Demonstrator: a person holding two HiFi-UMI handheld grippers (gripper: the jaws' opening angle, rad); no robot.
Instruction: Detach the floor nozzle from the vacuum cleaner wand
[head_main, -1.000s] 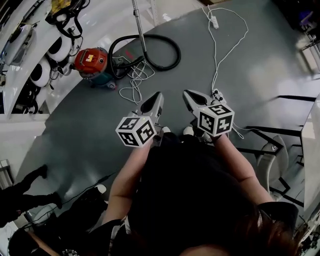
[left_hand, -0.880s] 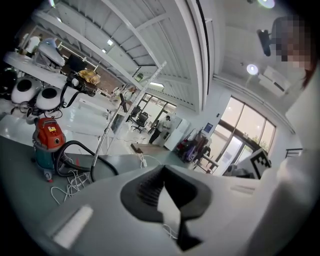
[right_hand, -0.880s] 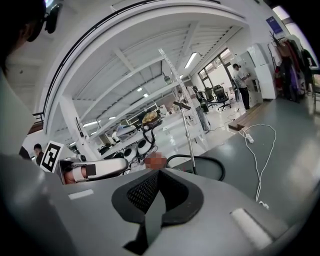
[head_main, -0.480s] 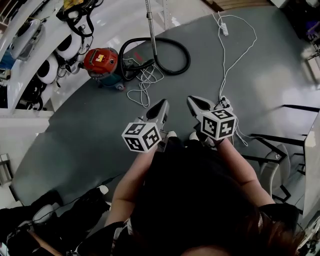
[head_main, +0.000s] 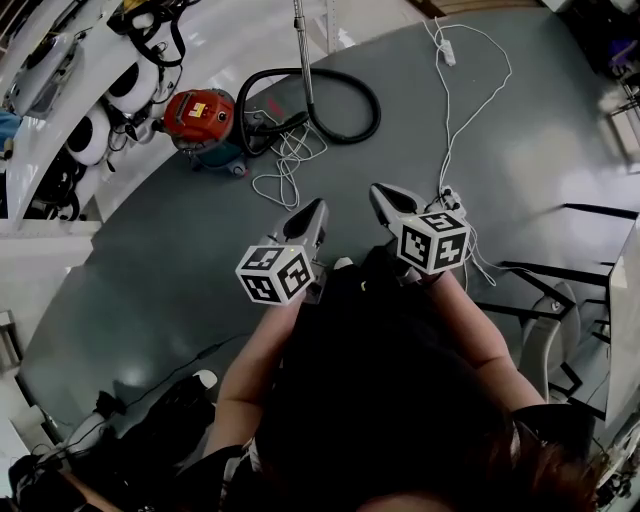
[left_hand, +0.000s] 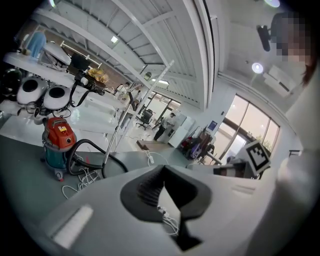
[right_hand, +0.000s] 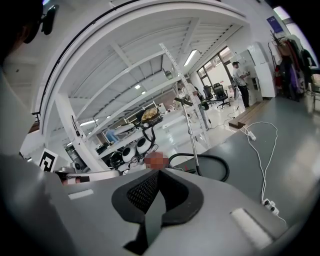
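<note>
Left gripper (head_main: 316, 208): its jaws are sitting pressed together with nothing between them, and I am holding it out over the grey floor (head_main: 170, 265).
Right gripper (head_main: 382, 192): it is likewise closed and empty, pointing the same way.
Task's thing: the wand (head_main: 303, 55) is standing near-upright beside the red vacuum cleaner (head_main: 198, 115), well apart from both grippers. I am not making out the floor nozzle in any view.
Risk: if I tug at the joint without bracing the wand, I am likely tipping it over or dragging the canister by its black hose (head_main: 350, 110).
Risk: the loose white cord (head_main: 278, 170) is lying between me and the vacuum, so I am risking a snag.
Around: a long white cable (head_main: 470, 95) is trailing to a plug block near the right gripper.
</note>
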